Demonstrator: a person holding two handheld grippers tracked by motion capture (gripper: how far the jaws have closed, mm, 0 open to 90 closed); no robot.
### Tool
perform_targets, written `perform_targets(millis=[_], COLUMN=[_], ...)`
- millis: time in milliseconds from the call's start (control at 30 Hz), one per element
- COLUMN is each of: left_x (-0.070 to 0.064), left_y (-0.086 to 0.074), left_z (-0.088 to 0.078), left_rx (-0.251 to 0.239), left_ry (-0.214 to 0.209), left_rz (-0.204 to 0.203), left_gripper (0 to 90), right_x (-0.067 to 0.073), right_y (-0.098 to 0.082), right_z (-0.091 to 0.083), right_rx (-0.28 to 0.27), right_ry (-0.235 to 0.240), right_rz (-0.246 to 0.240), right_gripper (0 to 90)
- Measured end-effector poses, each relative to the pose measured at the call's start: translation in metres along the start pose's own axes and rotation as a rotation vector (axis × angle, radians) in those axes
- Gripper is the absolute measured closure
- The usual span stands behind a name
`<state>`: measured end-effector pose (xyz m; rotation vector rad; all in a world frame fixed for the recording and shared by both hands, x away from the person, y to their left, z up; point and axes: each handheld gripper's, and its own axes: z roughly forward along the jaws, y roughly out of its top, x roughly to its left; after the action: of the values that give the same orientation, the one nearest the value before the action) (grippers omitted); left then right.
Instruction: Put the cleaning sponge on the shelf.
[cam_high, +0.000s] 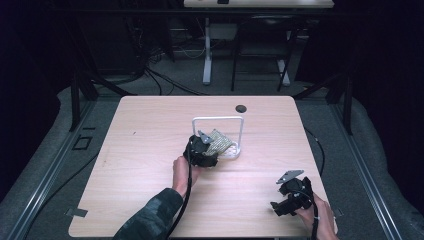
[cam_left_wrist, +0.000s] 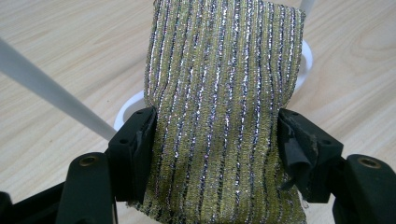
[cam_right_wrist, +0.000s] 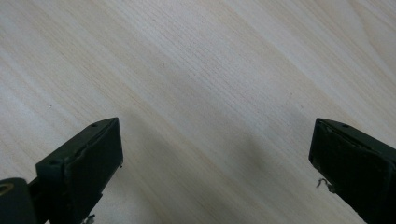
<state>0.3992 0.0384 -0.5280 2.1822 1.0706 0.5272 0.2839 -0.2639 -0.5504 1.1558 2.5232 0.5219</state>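
counter (cam_high: 150, 190): pale wood grain, rounded corners
rack (cam_high: 218, 119): white frame on a round white base, standing on the counter near its middle
hole cover (cam_high: 241, 108): small dark disc set in the counter, just behind the rack, near the far edge
tape (cam_high: 77, 212): grey strip far left of the rack, at the near corner

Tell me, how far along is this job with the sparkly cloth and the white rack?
Done: the left gripper has picked up the cloth, jaws pressing on its two edges. In hand: it holds the cloth right at the white rack, near its base. Left, as far as I can judge: draping the cloth over the top bar and letting go. The right gripper waits open above bare table.
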Motion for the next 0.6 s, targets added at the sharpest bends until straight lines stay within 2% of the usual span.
perform_targets(millis=[200, 300, 333, 500, 600], left_x=[-0.003, -0.004, -0.004, -0.008, -0.008], left_y=[0.007, 0.010, 0.011, 0.015, 0.015], left_z=[0.009, 0.013, 0.015, 0.024, 0.029], left_rx=[0.001, 0.005, 0.004, 0.025, 0.031], left_ry=[0.020, 0.032, 0.026, 0.040, 0.044], left_rz=[-0.013, -0.005, -0.016, -0.006, -0.015], left_gripper=[32.9, 32.8, 32.7, 32.3, 32.2], right_x=[-0.001, -0.001, 0.000, 0.000, 0.000], right_y=[-0.001, -0.001, -0.001, -0.001, -0.002], right_z=[0.001, 0.000, 0.000, 0.000, 0.000], right_rx=[0.005, 0.002, 0.003, 0.002, 0.000], right_ry=[0.004, 0.000, 0.003, 0.001, 0.002], right_rz=[0.006, 0.003, 0.002, -0.002, -0.001], right_gripper=[2.1, 2.1, 2.1, 2.1, 2.1])
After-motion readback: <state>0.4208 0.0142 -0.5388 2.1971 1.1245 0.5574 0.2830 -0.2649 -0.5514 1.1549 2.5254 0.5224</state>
